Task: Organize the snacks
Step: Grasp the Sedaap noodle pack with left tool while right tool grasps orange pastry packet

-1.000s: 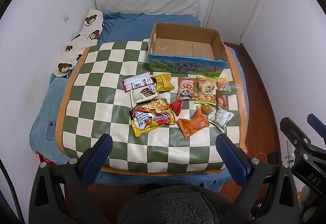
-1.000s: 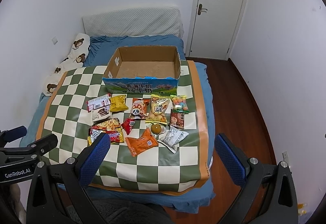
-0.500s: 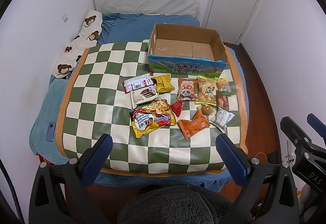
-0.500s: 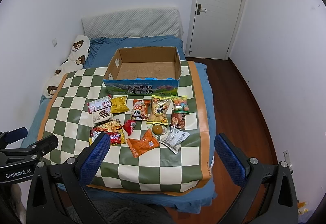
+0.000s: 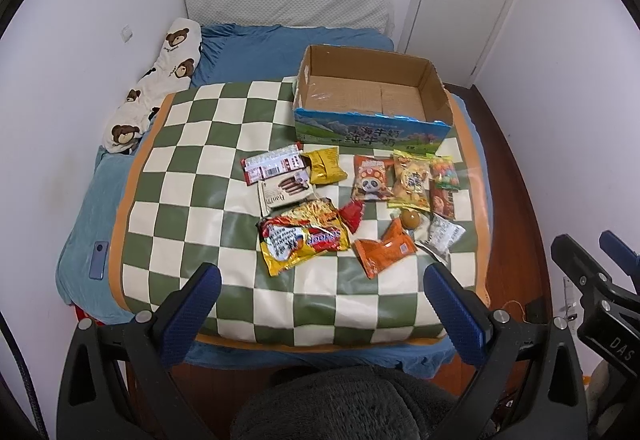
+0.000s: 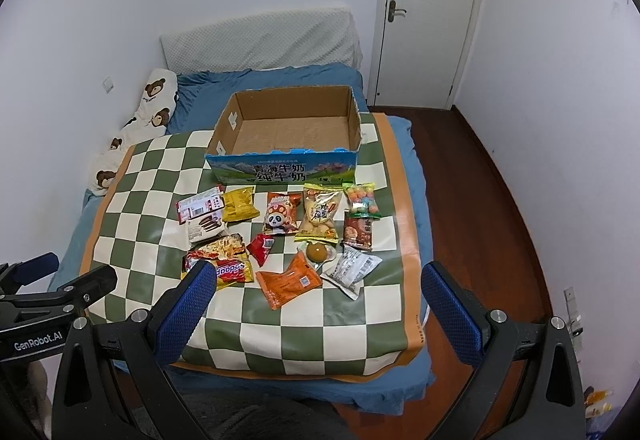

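Very little has changed over the last second: both views drift only slightly, and not one packet on the checkered mat (image 5: 192,176) has shifted. The left gripper (image 5: 322,290) hangs released, its blue fingers spread wide and holding nothing, and the right gripper (image 6: 320,290) does the same, both well back from the foot of the bed. The snacks lie clustered just in front of the cardboard box (image 6: 286,128), which sits at twelve o'clock from them and shows only its bare floor. The orange packet (image 6: 289,283) and the Scoops bag (image 6: 224,264) lie nearest, at about six and eight o'clock in the cluster. I judge the sorting has not started.
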The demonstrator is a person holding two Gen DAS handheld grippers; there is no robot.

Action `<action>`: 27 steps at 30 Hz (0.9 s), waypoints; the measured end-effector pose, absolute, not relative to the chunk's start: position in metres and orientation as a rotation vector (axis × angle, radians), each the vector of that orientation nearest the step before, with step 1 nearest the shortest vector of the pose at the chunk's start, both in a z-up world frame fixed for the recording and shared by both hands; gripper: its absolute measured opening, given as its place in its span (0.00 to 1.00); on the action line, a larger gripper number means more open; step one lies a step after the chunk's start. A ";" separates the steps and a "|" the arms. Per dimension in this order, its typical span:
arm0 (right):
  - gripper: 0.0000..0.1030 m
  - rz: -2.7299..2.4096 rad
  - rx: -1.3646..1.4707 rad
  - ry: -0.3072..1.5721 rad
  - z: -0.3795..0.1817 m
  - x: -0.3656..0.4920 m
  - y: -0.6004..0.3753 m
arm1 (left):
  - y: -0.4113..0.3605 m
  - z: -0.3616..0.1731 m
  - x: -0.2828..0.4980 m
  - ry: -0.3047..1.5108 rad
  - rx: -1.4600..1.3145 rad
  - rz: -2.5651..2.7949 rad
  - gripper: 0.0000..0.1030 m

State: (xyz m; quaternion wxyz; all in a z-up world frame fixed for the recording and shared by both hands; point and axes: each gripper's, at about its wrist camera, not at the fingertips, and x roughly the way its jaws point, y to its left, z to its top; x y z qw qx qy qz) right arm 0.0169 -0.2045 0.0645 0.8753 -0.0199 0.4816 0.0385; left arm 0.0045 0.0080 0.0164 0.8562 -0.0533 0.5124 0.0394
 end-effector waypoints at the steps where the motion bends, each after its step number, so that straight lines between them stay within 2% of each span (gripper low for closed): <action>1: 1.00 0.079 -0.035 1.012 0.061 0.020 -0.204 | 0.017 0.013 0.014 1.068 -0.093 0.104 1.00; 6: 1.00 0.088 0.060 1.113 0.015 0.047 -0.204 | 0.035 -0.022 0.040 1.071 0.007 0.168 1.00; 13: 1.00 0.089 0.221 1.344 -0.104 0.094 -0.201 | 0.053 -0.113 0.084 1.183 0.278 0.118 1.00; 20: 1.00 0.043 0.325 1.527 -0.226 0.123 -0.191 | 0.028 -0.216 0.133 1.337 0.555 -0.122 1.00; 27: 0.99 -0.009 0.448 1.604 -0.293 0.131 -0.190 | -0.003 -0.291 0.160 1.374 0.764 -0.343 1.00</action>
